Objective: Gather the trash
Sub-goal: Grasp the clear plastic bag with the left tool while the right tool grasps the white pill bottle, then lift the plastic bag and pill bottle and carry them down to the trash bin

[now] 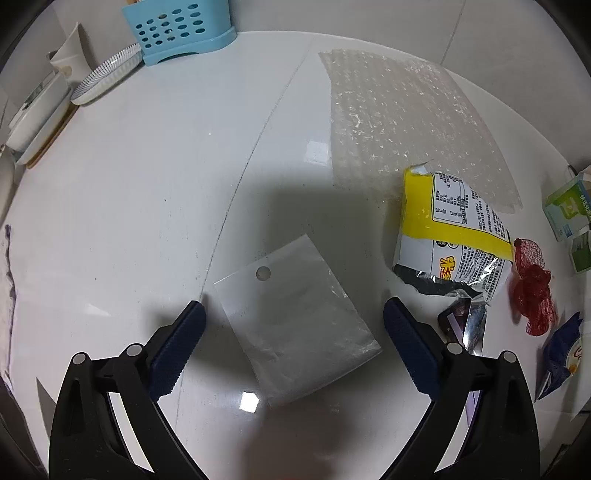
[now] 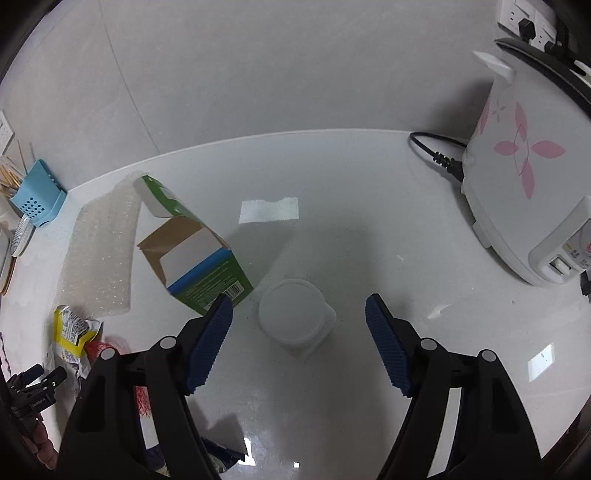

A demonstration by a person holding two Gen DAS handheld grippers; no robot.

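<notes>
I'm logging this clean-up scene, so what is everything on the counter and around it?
clear plastic bag: 1, transparent, between left jaws
bubble wrap: 1, clear, back
yellow snack wrapper: 1, yellow-white, right of bag
red mesh net: 1, red, right
blue wrapper: 1, blue, right edge
green carton: 1, opened, centre-left
plastic cup: 1, translucent white, between right jaws
blue caddy: 1, back left
rice cooker: 1, white, pink flowers, right
left gripper: open
right gripper: open

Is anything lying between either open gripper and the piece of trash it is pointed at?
Nothing visible. The left gripper frames the clear plastic bag; the right gripper frames the translucent cup, green carton beside.
</notes>
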